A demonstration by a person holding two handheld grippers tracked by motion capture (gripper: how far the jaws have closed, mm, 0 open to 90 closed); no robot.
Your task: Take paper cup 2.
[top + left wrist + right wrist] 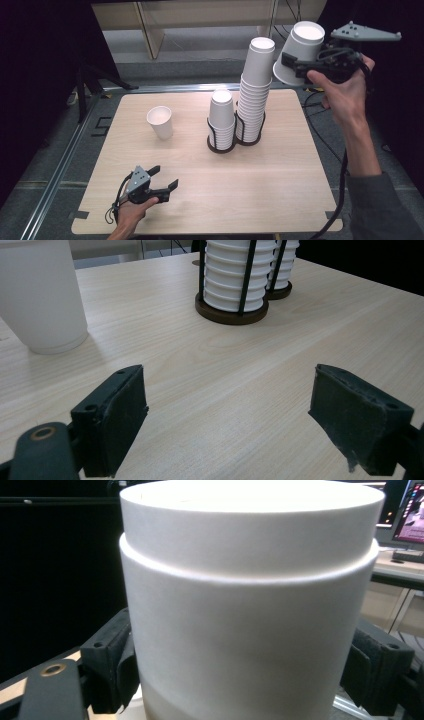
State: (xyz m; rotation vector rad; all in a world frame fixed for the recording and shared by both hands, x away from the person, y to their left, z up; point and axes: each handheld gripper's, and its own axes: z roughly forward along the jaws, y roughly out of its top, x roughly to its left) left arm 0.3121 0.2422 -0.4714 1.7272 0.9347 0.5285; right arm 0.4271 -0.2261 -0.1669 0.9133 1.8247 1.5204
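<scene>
- The right gripper [292, 64], raised at about one o'clock above the table [280, 200], had its jaws clamped on the sides of an upside-down paper cup [300, 50], just right of the top of the tall stack [254, 95].
- By my reading the cup had come off that stack and had not yet been set down.
- One loose cup [160, 121] already stood at about ten o'clock; a short stack [221, 120] stood in its holder, touching the tall one's holder.
- The left gripper [165, 179] rested at seven o'clock, jaws apart and empty.
- The table was pale wood on a metal frame, with grey floor, wooden boards behind and dark surroundings.
</scene>
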